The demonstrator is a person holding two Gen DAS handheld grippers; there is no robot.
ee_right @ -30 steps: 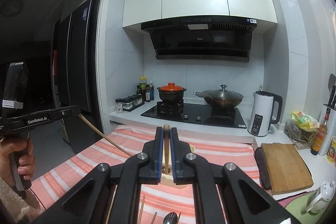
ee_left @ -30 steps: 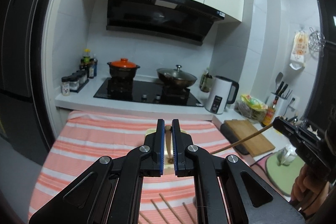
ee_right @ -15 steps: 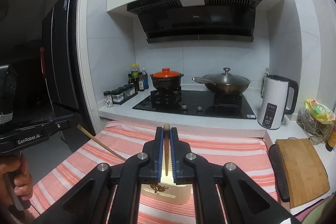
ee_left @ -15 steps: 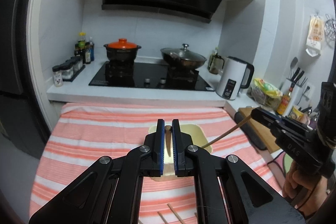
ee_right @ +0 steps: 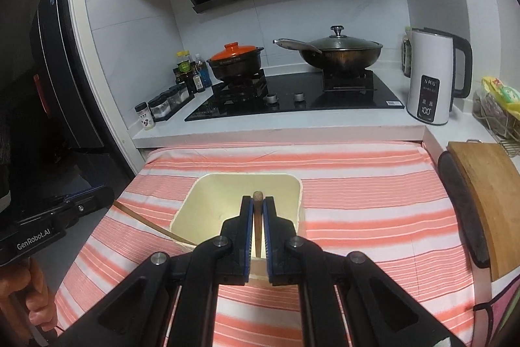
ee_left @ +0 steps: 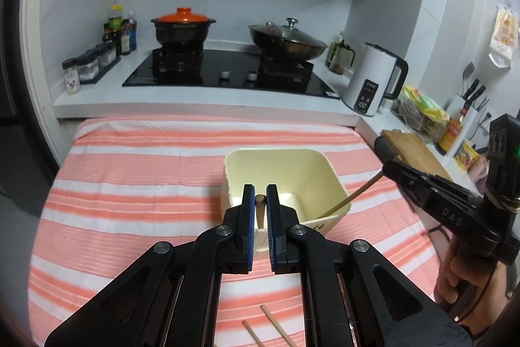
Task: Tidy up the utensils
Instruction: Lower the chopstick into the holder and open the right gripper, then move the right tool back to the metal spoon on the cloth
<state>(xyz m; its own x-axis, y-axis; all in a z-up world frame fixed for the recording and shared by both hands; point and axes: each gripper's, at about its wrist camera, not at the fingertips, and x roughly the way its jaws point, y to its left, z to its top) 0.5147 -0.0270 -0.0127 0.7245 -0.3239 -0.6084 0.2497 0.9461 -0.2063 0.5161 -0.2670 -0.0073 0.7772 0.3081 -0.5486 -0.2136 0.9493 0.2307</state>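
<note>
A cream square utensil holder [ee_left: 279,171] stands on the striped cloth; it also shows in the right wrist view [ee_right: 227,200]. My left gripper [ee_left: 260,200] is shut on a wooden chopstick [ee_left: 260,210], held above the holder's near rim. My right gripper [ee_right: 257,207] is shut on another wooden chopstick [ee_right: 257,217], also over the holder. In the left wrist view the right gripper's chopstick [ee_left: 354,195] slants down into the holder. In the right wrist view the left gripper's chopstick [ee_right: 146,221] reaches the holder's left rim.
Two loose chopsticks [ee_left: 273,329] lie on the orange-striped cloth [ee_left: 146,171] near me. Behind are a hob with an orange-lidded pot [ee_left: 183,26] and wok [ee_left: 287,39], a white kettle [ee_right: 432,77], spice jars [ee_left: 87,67] and a wooden cutting board [ee_right: 487,194] at the right.
Both grippers have tilted downward and moved closer over the holder, each still holding its chopstick. The chopstick tips now reach the holder's rim.
</note>
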